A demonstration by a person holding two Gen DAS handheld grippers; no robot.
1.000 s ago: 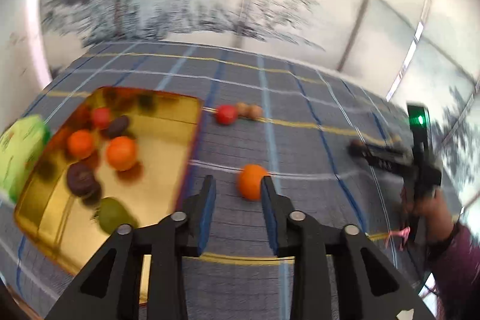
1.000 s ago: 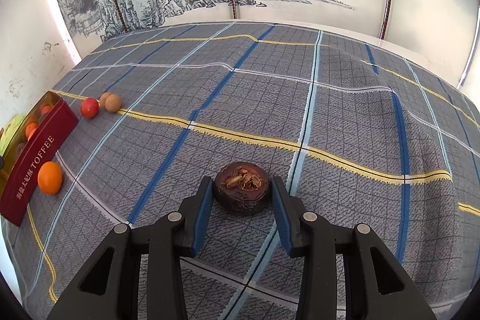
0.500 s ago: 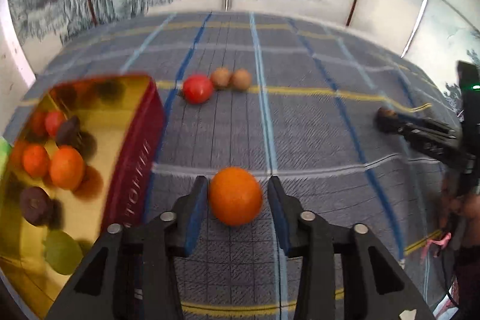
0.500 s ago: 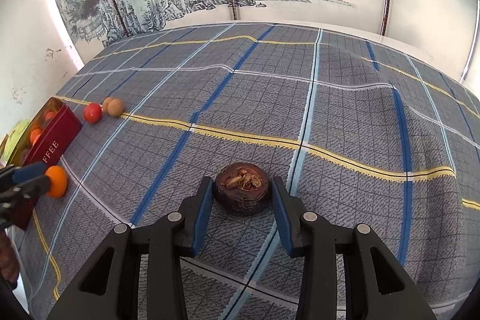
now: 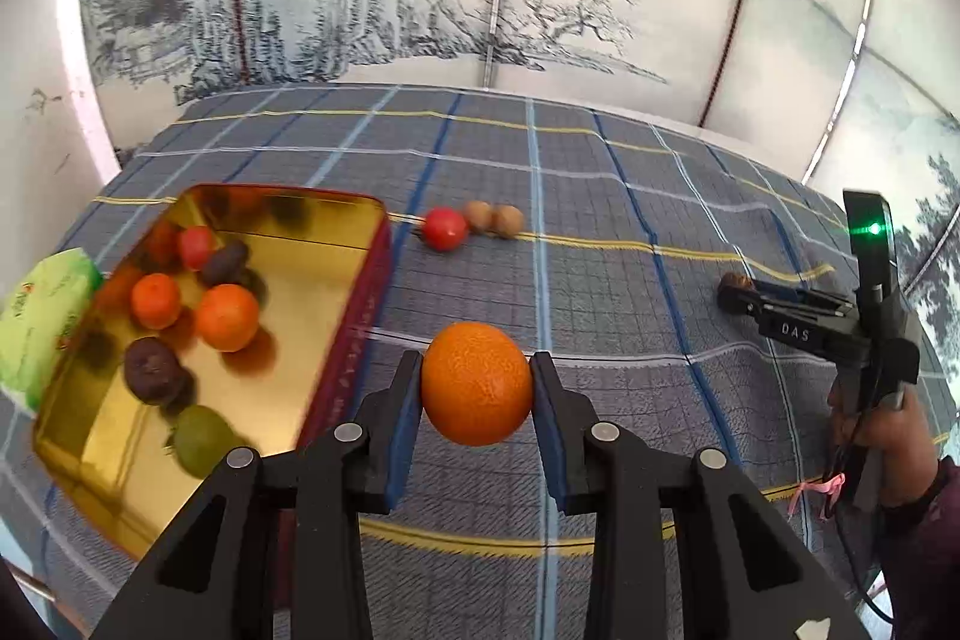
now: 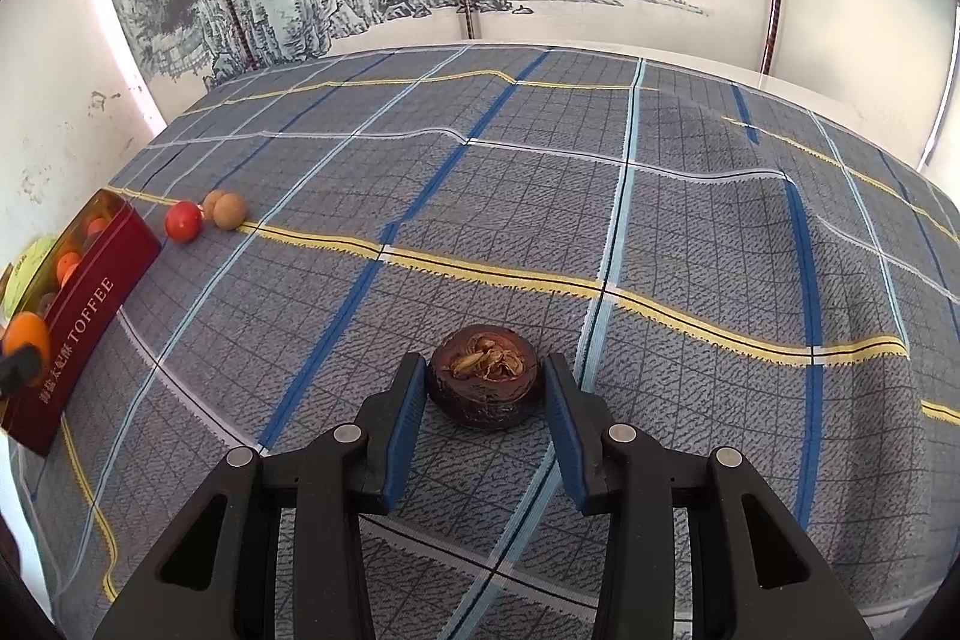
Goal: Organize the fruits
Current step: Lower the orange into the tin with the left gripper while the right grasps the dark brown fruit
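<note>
Orange is sitting pinched across its widest part between my left gripper pads, lifted just right of the gold toffee tin on the plaid cloth; I'm judging it as firm, round and roll-prone, so I'm gripping at the equator. My right gripper is waiting with its jaws spread around the dark mangosteen on the near cloth, its hard rind looking safest taken by the sides.

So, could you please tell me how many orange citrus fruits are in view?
3: a small mandarin and a larger one in the gold tin, one orange gripped by the left tool. Others may be hidden.
</note>
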